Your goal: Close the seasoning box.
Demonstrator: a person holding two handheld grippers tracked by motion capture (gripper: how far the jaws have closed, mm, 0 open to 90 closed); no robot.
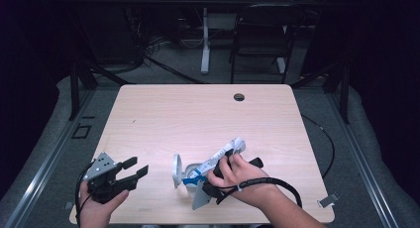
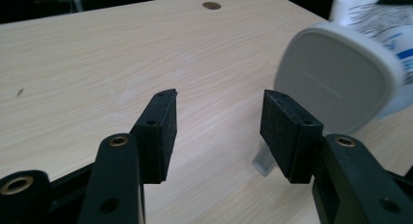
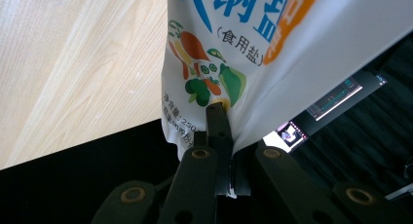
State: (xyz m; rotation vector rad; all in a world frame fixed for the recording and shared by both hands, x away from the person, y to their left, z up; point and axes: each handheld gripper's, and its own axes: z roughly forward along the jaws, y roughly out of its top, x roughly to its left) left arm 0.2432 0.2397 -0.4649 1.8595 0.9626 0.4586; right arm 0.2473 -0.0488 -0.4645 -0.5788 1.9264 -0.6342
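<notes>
Right claw [image 3: 225,136] clamped on salt bag [image 3: 272,48], tilted over white container [image 1: 190,176] at near table [image 1: 198,114] edge. Left claw [image 2: 218,131] apart, idle. Advise: steady container, pour slowly.

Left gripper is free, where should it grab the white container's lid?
Probably across the lid's thin rim, coming in from its left. The lid stands on edge, flat face toward the open left gripper, so only the edge offers the fingers two opposing sides. The right gripper is shut on the salt bag beside the container.
</notes>
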